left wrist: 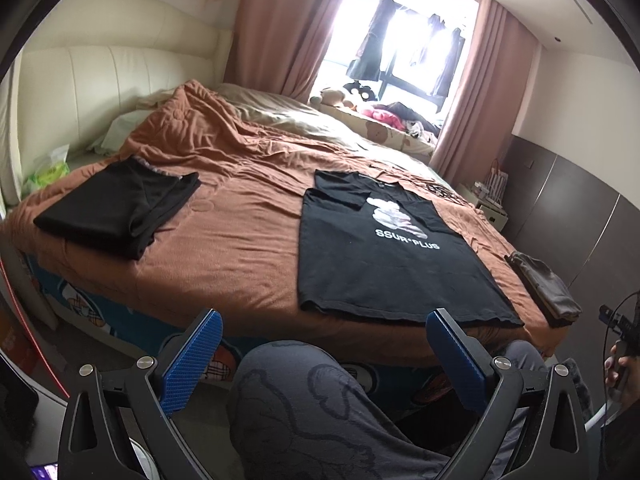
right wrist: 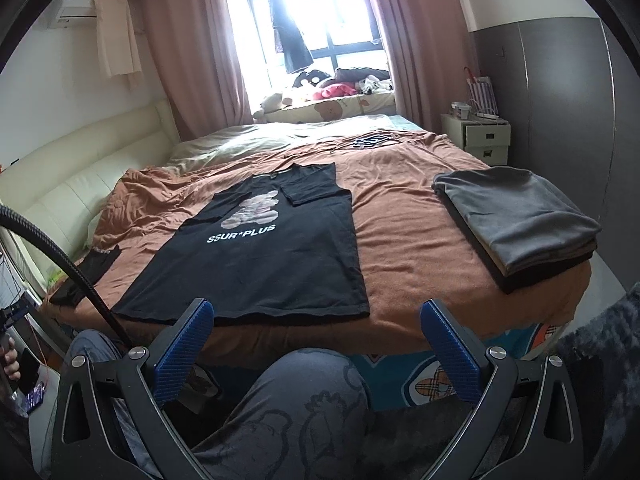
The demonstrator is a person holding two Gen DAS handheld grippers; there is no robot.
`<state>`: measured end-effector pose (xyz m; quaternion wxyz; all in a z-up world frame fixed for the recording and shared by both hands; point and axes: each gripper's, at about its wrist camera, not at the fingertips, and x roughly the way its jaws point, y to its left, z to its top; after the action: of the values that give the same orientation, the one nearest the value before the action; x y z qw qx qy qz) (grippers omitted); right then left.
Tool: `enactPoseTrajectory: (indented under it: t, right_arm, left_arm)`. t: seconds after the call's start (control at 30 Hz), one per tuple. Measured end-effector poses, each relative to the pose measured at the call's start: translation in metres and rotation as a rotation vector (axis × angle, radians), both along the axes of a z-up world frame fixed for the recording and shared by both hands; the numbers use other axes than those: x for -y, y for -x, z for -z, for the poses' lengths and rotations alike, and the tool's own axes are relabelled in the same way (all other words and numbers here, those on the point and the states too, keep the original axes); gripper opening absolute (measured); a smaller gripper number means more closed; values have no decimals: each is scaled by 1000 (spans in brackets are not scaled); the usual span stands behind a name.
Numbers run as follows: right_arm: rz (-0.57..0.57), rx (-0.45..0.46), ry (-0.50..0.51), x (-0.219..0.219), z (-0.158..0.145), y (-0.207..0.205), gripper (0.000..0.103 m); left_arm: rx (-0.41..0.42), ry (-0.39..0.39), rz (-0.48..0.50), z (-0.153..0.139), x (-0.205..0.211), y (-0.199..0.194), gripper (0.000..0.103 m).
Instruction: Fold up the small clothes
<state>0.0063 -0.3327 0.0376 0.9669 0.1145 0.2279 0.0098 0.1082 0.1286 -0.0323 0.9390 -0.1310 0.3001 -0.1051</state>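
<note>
On the bed (left wrist: 224, 240), under its rumpled brown cover, three lots of clothing lay in a row. Farthest left sat a folded black garment (left wrist: 120, 208), well apart from the rest and near the headboard side. Toward the middle, close to the near edge of the bed, a black T-shirt (right wrist: 256, 256) with a pale bear print and white lettering lay face up, its hem toward the person. One sleeve was already turned in across the chest; the other side looked straight, though whether it was also folded under could not be told. Farthest right stood a stack of folded clothes (right wrist: 516, 220), a grey piece on top, near the corner of the bed.

Both tools hung back from the bed above the person's knees, touching nothing. The left gripper (left wrist: 324, 360) had its blue fingers (left wrist: 192, 360) spread wide and empty; the right gripper (right wrist: 316, 352) was likewise wide and empty.

The shirt would likely handle as thin, light cotton: limp, with no stiffness of its own, so any lifted part would sag and drag the rest along. It seemed to grip the cover rather than slide on it, so pulling flat might bunch both. The sensible holds were probably the two hem corners nearest the person, or a side seam at hem and shoulder, each pinched through a single edge of cloth while keeping the cover out of the bite. Lifting both points together should keep the fold line straight.
</note>
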Motion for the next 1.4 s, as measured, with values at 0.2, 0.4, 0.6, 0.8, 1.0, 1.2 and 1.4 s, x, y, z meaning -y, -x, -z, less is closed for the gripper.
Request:
enactPoseTrajectory:
  t: [0.2,0.4,0.6,0.8,1.0,1.2,1.4]
  right_arm:
    - [1,-57,-49,10,19,-26,103]
    - [-18,-93,-149,19,34,-62,103]
    - [7,-153,-202,30,53,-101,93]
    - [44,-212,-258,46,68,-137,72]
    - [56,-248,-310,59,80,-161,58]
    - [57,-296,-343,63,95,-179,57]
    - [42,-302,-396,66,107,-193,58]
  left_arm:
    - [-45,24,8,23,-2,-22,96]
    - [-136,62,17,54,3,-68,79]
    - [-240,134,12,84,8,-112,59]
    - [-357,189,19,118,17,-156,34]
    - [-418,216,-42,138,14,-187,26]
    - [-468,169,-81,150,16,-202,25]
    - [-475,122,-102,153,25,-210,25]
